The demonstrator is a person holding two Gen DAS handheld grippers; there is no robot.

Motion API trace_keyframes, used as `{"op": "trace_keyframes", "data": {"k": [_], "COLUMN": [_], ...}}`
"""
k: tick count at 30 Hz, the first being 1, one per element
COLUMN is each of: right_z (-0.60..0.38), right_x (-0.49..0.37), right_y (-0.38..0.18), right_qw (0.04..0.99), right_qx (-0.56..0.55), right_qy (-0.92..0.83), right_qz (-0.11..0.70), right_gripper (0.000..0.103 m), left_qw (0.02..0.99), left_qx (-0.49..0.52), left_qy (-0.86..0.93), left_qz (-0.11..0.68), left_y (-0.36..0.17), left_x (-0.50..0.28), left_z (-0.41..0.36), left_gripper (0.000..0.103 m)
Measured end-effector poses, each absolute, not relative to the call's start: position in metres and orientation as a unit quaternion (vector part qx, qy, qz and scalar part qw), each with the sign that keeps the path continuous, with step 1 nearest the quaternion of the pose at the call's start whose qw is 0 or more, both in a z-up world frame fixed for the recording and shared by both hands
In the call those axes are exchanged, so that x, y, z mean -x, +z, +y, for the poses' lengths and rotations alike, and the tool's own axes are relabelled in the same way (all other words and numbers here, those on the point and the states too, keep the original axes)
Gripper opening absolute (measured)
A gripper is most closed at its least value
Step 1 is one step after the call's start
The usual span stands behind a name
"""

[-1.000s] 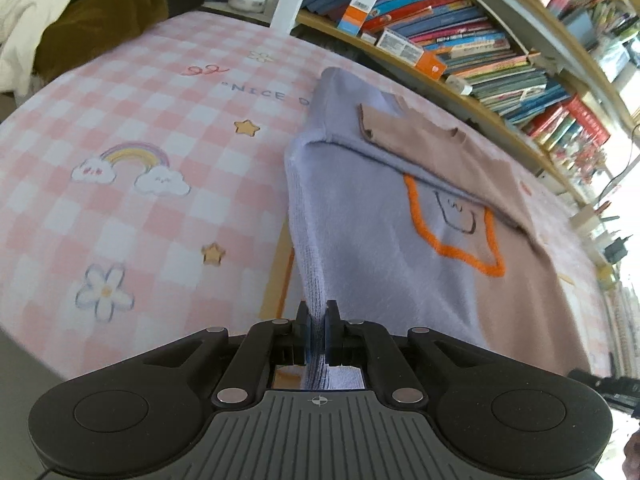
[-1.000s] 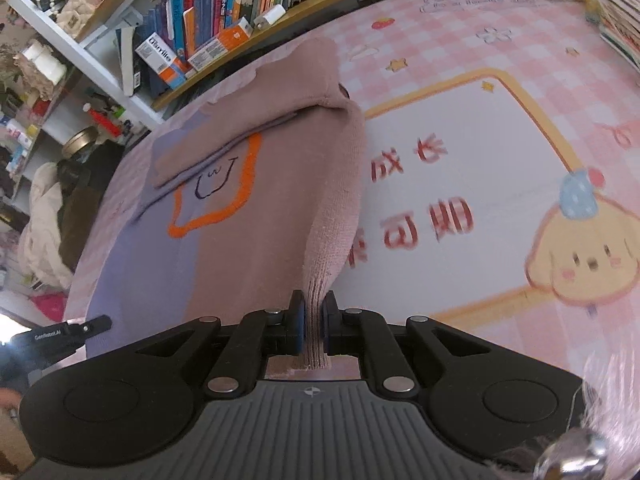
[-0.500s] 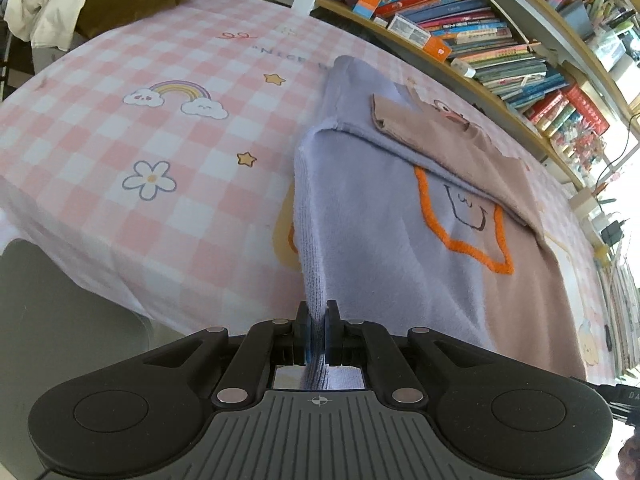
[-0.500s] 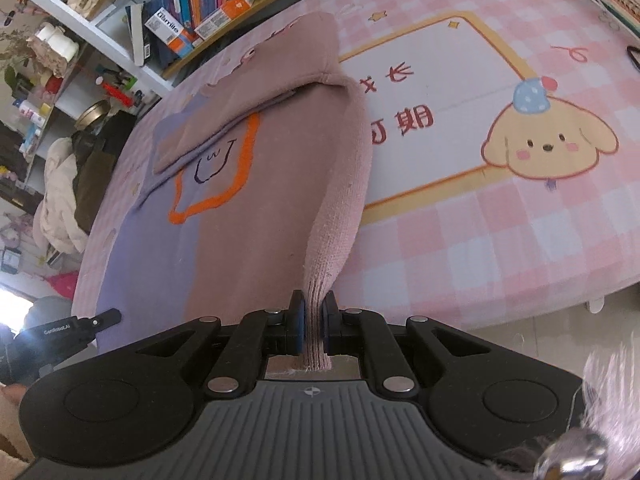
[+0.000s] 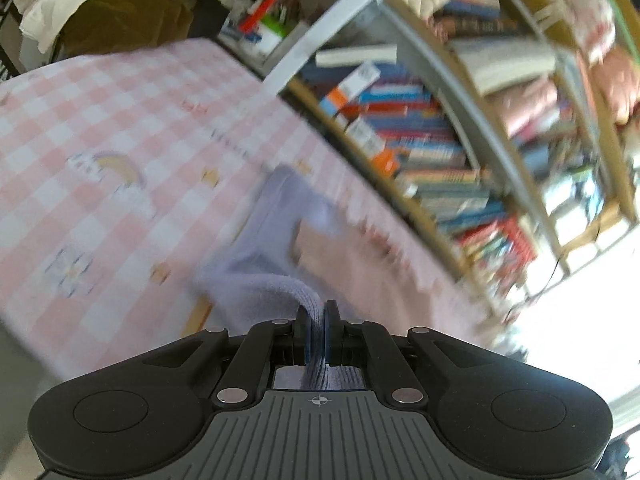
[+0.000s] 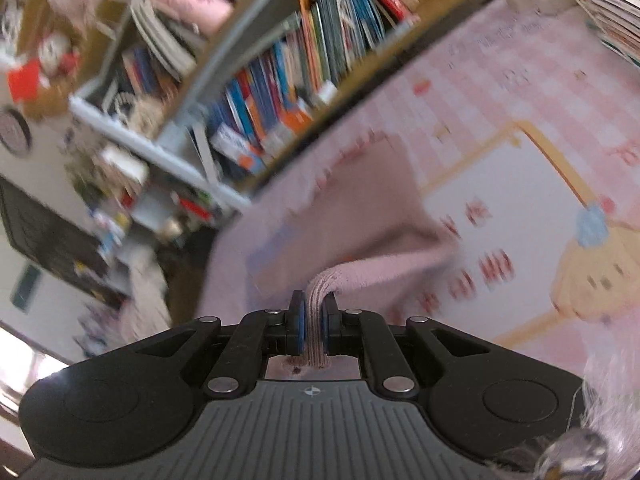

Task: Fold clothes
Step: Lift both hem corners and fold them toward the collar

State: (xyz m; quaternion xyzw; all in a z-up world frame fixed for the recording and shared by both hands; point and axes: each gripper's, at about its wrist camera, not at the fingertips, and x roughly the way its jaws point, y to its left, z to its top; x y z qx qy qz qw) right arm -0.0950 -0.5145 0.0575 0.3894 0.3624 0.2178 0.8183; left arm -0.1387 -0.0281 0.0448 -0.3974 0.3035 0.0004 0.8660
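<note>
The sweater [image 5: 264,248] is lavender on its left half and dusty pink [image 6: 372,208] on its right half. It lies on a pink checked cloth [image 5: 100,120] with its near hem lifted and curling forward over the body. My left gripper [image 5: 317,316] is shut on the lavender hem corner. The pink hem corner sits pinched in my right gripper [image 6: 313,312], which is shut. Both views are blurred by motion, and the sweater's orange front patch is hidden under the raised fold.
A long bookshelf [image 5: 432,136] packed with books runs along the far edge of the cloth [image 6: 500,184], seen again as the bookshelf [image 6: 288,80] in the right wrist view. Piled white and brown clothes [image 5: 92,4] sit at the far left. A cartoon puppy print [image 6: 596,276] lies right.
Both grippers have swung up and forward toward the bookshelf, carrying the hem over the sweater's body. The fabric, stretched taut before, now arcs in a loose fold.
</note>
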Motion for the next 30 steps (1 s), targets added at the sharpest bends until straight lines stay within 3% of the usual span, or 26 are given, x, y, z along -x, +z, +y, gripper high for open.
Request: {"op": "trace_keyframes", "data": {"k": [11, 23, 24, 27, 28, 30], "right_z": [-0.495, -0.472, -0.471, -0.471, -0.472, -0.476], "right_x": [-0.009, -0.094, -0.098, -0.102, -0.102, -0.099], "right_y": [0.058, 0.015, 0.012, 0.009, 0.01, 0.018], "right_qw": [0.836, 0.841, 0.84, 0.845, 0.849, 0.863], "right_qx": [-0.405, -0.375, -0.374, -0.366, -0.362, -0.346], "right_qy": [0.171, 0.101, 0.096, 0.081, 0.076, 0.07], "right_qz": [0.329, 0.376, 0.382, 0.382, 0.378, 0.362], "right_gripper": [0.008, 0.01, 0.012, 0.04, 0.053, 0.055], "left_qw": [0.87, 0.861, 0.861, 0.868, 0.875, 0.897], "left_qx": [0.389, 0.342, 0.335, 0.318, 0.314, 0.303], "left_qy": [0.006, 0.022, 0.021, 0.007, 0.003, 0.018], "left_qz": [0.303, 0.376, 0.383, 0.382, 0.369, 0.322], "left_y": [0.045, 0.008, 0.006, 0.009, 0.014, 0.024], "left_x": [0.031, -0.05, -0.054, -0.057, -0.055, -0.044], "left_z": [-0.009, -0.006, -0.007, -0.007, -0.005, 0.002], "left_gripper": [0.005, 0.009, 0.012, 0.028, 0.042, 0.065]}}
